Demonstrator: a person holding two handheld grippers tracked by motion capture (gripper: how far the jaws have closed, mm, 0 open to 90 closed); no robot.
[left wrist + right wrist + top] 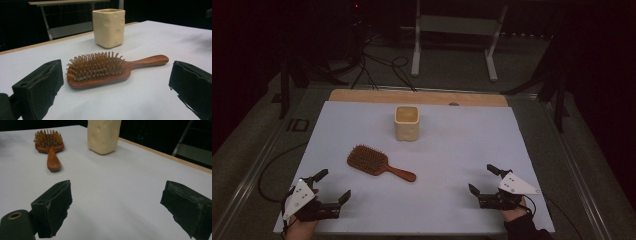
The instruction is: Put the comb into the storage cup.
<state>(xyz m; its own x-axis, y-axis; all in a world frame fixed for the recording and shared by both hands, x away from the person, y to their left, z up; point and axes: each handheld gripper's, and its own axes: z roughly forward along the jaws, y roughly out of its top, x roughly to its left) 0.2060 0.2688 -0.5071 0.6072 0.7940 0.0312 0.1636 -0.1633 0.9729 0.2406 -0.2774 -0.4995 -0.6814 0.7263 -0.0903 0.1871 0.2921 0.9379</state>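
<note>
Dim room, with one white sheet covering a wooden tabletop. Two grippers rest near its front edge: the left gripper by the front left corner and the right gripper by the front right corner, each with jaws spread wide and holding nothing. One wooden hairbrush lies bristles up, left of centre, its long axis diagonal, handle pointing toward the right gripper. One cream cup stands upright nearer the back edge. No writing is readable.
</note>
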